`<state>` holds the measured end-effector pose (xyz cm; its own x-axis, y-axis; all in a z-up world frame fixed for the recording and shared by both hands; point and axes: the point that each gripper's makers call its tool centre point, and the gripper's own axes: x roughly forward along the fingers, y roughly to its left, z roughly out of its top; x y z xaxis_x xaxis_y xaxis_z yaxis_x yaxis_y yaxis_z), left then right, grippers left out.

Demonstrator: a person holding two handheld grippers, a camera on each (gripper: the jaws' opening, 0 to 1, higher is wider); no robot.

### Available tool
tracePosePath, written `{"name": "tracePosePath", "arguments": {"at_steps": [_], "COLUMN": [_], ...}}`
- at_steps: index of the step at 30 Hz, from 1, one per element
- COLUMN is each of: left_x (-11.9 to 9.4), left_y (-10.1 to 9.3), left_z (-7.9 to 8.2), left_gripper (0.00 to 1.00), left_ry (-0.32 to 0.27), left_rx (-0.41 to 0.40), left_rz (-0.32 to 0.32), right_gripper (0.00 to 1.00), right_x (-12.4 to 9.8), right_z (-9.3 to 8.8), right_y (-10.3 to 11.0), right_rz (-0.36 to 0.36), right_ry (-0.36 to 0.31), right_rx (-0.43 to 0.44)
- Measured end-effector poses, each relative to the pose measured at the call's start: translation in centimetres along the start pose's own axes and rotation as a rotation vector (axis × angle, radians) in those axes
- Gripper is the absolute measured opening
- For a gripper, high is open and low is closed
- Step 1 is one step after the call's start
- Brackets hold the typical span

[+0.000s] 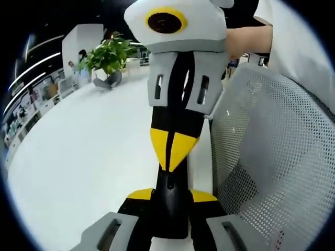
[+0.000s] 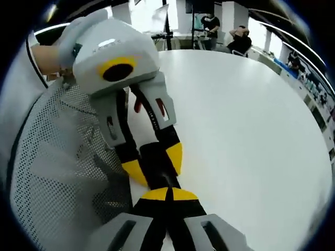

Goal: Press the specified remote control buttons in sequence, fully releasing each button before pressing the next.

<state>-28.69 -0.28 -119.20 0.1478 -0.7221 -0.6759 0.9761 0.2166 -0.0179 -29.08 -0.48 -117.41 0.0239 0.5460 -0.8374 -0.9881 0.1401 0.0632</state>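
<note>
Seemingly, both claws are gripping one black remote (image 1: 170, 201) at frame bottom: left claw (image 1: 170, 196) and right claw (image 2: 168, 194) clenched on opposite ends. Twisting could drop it off the bench (image 1: 94, 157).

Premises: an open-plan office or showroom floor. A broad white bench (image 1: 78, 157) spreads ahead of both grippers, its surface glossy. A grey mesh-backed office chair (image 1: 272, 157) stands just beside the left gripper's (image 1: 170, 196) path, against the bench edge. Beyond that gripper, at the far end of the bench, sits a potted green plant (image 1: 107, 55). Display shelving (image 1: 31, 99) lines the wall further off. Ahead of the right gripper (image 2: 167, 194), past the bench, people (image 2: 241, 39) sit at workstations under strip lighting.
</note>
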Motion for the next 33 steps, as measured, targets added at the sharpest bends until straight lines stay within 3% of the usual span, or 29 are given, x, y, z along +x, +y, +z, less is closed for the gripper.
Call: {"name": "tracePosePath", "arguments": {"at_steps": [6,10,12,16,22,28,30,31,33], "left_x": [0.0,0.1,0.1,0.1,0.0,-0.1,-0.1,-0.1,-0.1], "left_y": [0.0,0.1,0.0,0.0,-0.1,-0.2,-0.3,-0.3,-0.3], "left_z": [0.2,0.3,0.2,0.2,0.3,0.3,0.3,0.3,0.3], "left_gripper": [0.24,0.24,0.24,0.24,0.24,0.24,0.24,0.24,0.24], "left_ry": [-0.005,0.002,0.006,0.012,0.010,0.013,0.013,0.013,0.011], "left_rx": [-0.011,-0.014,-0.013,-0.009,-0.009,-0.007,-0.007,-0.006,-0.009], "left_rz": [-0.005,-0.011,-0.014,-0.016,-0.019,-0.018,-0.016,-0.015,-0.013], "right_gripper": [0.00,0.00,0.00,0.00,0.00,0.00,0.00,0.00,0.00], "right_x": [0.8,1.1,1.2,1.4,1.1,1.2,1.6,1.6,1.5], "right_z": [-0.3,-0.5,-0.5,-0.3,-0.2,0.5,0.1,0.5,0.4], "right_y": [0.1,0.0,0.1,-0.1,-0.2,0.6,0.9,0.6,0.6], "right_rz": [0.001,-0.021,-0.028,-0.036,-0.037,-0.012,0.009,-0.010,-0.012], "right_ry": [0.045,0.109,0.145,0.148,0.044,0.010,0.051,0.038,0.065], "right_rx": [-0.106,-0.267,-0.292,-0.249,-0.163,-0.193,-0.203,-0.228,-0.203]}}
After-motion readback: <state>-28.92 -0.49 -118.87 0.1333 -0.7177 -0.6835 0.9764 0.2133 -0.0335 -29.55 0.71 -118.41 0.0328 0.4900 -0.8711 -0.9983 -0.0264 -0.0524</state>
